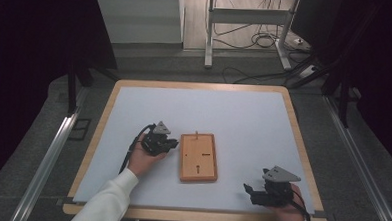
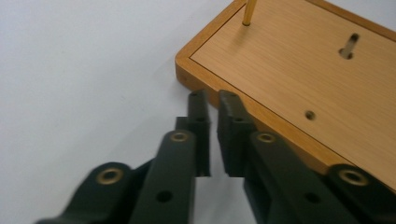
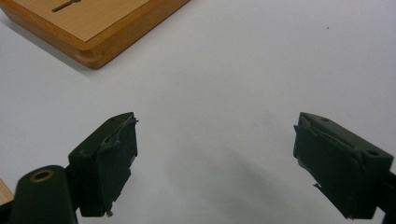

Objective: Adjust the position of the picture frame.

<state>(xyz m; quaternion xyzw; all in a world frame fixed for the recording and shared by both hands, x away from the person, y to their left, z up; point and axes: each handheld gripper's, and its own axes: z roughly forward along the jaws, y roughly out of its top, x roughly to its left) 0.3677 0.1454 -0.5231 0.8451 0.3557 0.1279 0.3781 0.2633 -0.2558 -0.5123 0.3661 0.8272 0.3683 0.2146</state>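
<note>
A flat wooden board (image 1: 198, 157) with a raised rim lies on the white mat, a thin brass peg (image 2: 249, 11) standing upright near its far edge. Its face has a keyhole slot (image 2: 349, 45) and a small round hole (image 2: 309, 115). My left gripper (image 1: 175, 143) rests low at the board's left side. In the left gripper view its jaws (image 2: 212, 100) stand a narrow gap apart with nothing between them, tips close to the board's rim. My right gripper (image 1: 248, 189) sits near the table's front right, jaws wide (image 3: 215, 135) and empty over bare mat, with the board's corner (image 3: 93, 28) beyond.
The white mat (image 1: 194, 110) covers a wood-rimmed table (image 1: 302, 145). Metal rails (image 1: 51, 159) run along both sides. Beyond the far edge stand a white desk frame (image 1: 210, 36) and loose cables (image 1: 259, 40) on the floor.
</note>
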